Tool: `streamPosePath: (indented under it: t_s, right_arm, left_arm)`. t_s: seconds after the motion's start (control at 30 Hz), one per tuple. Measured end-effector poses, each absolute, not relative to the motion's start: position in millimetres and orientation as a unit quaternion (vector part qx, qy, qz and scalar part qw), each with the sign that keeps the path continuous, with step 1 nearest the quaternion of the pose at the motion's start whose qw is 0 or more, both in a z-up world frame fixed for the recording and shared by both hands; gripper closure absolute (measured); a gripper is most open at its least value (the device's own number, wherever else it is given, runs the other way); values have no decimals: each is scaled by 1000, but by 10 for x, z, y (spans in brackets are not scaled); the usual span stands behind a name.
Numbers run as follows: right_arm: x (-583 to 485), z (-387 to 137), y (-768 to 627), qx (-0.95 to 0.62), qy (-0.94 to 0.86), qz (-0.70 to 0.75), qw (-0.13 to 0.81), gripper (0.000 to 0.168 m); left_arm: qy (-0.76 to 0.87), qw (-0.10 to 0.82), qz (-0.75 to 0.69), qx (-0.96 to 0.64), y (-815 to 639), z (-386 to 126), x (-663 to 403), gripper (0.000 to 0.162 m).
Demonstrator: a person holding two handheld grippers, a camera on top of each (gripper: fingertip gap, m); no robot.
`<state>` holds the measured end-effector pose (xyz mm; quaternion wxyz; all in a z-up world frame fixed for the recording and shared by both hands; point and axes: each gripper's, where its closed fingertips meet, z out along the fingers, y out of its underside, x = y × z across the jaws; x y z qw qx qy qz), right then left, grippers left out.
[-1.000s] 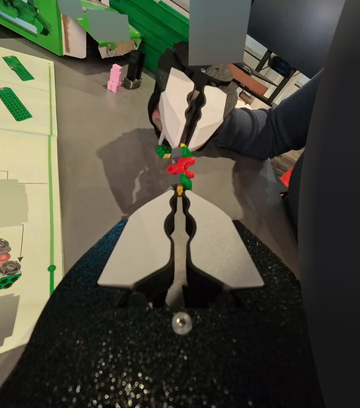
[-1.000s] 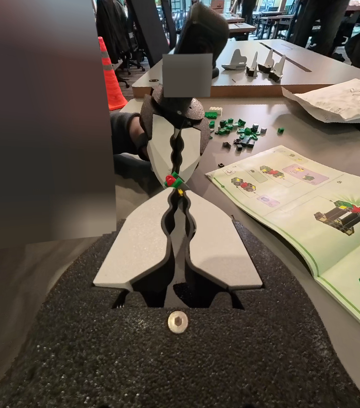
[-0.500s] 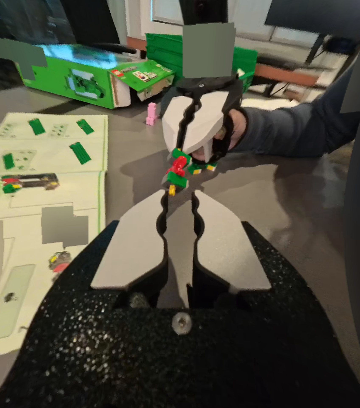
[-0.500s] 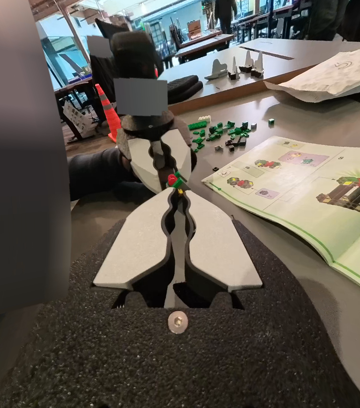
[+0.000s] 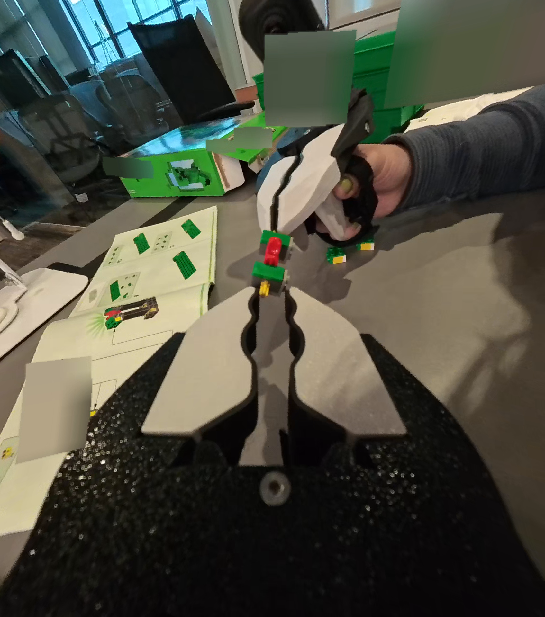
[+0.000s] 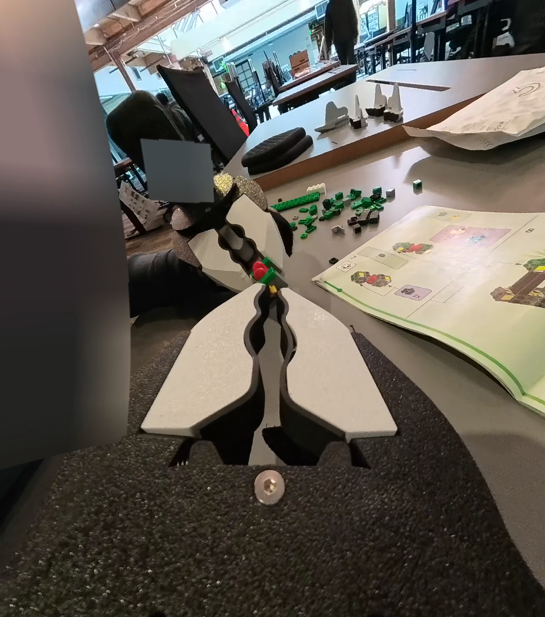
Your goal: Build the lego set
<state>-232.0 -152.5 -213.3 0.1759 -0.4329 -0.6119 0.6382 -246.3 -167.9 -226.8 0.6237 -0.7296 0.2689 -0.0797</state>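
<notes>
A small lego assembly (image 5: 272,255) of two green-and-grey blocks joined by a red piece hangs above the grey table (image 5: 431,317), held between both grippers. My left gripper (image 5: 270,291) is shut on the near block, its fingers clamping the sides, with a yellow pin between the tips. The right gripper (image 5: 276,230), held in a hand, is shut on the far green block. In the right wrist view the right gripper (image 6: 271,291) pinches the yellow pin end of the assembly (image 6: 266,275). The left gripper (image 6: 266,271) holds it from the other side.
An open instruction booklet (image 5: 150,283) lies to the left, also seen in the right wrist view (image 6: 464,283). Several loose green and black pieces (image 6: 341,207) lie beyond it. Two small green-yellow bricks (image 5: 336,258) sit under the right hand. A green box (image 5: 177,173), a white lamp base (image 5: 13,300) and a paper bag (image 6: 515,110) stand around. Less than 4 cm separates the two grippers' tips.
My left gripper's jaws have widened from the yellow pin to the sides of the near block. Both grippers have tilted up and turned with the assembly between them.
</notes>
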Motion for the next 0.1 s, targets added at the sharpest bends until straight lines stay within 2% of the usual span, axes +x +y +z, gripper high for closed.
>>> streamPosePath:
  t_s: [0.03, 0.1]
  right_arm:
    - [-2321, -2133, -1523, -433, -611, 638, 176, 165]
    - [-2320, -2131, -1517, -434, -610, 639, 175, 165]
  left_arm:
    - [270, 623, -79, -730, -1680, -2271, -2461, 148]
    - [271, 624, -78, -729, -1682, -2271, -2460, 148]
